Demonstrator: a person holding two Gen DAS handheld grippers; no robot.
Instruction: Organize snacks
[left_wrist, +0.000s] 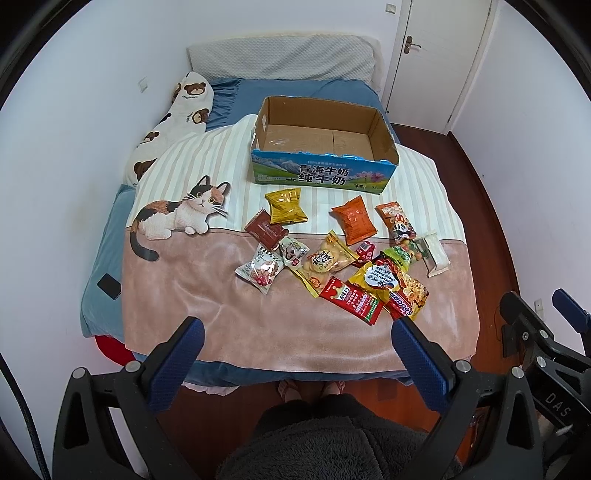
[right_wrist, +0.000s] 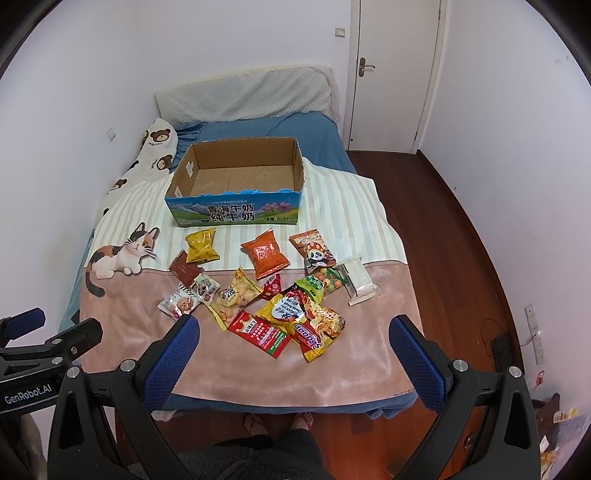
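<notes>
Several snack packets lie scattered on the pink and striped blanket (left_wrist: 207, 295) of a bed. Among them are a yellow bag (left_wrist: 286, 205) (right_wrist: 201, 245), an orange bag (left_wrist: 354, 220) (right_wrist: 264, 258), a red flat packet (left_wrist: 351, 300) (right_wrist: 264, 332) and a white wrapped pack (left_wrist: 436, 253) (right_wrist: 360, 284). Behind them stands an empty open cardboard milk box (left_wrist: 321, 177) (right_wrist: 236, 212). My left gripper (left_wrist: 297, 341) hovers open over the blanket's near edge, nothing between its fingers. My right gripper (right_wrist: 293, 341) is likewise open and empty, just short of the red packet.
A pillow (left_wrist: 284, 59) and a bear-print cushion (left_wrist: 177, 114) lie at the bed's head and left side. White walls flank the bed. A white door (right_wrist: 391, 74) and wooden floor (right_wrist: 443, 221) are on the right. The person's feet (right_wrist: 277, 421) stand at the bed's foot.
</notes>
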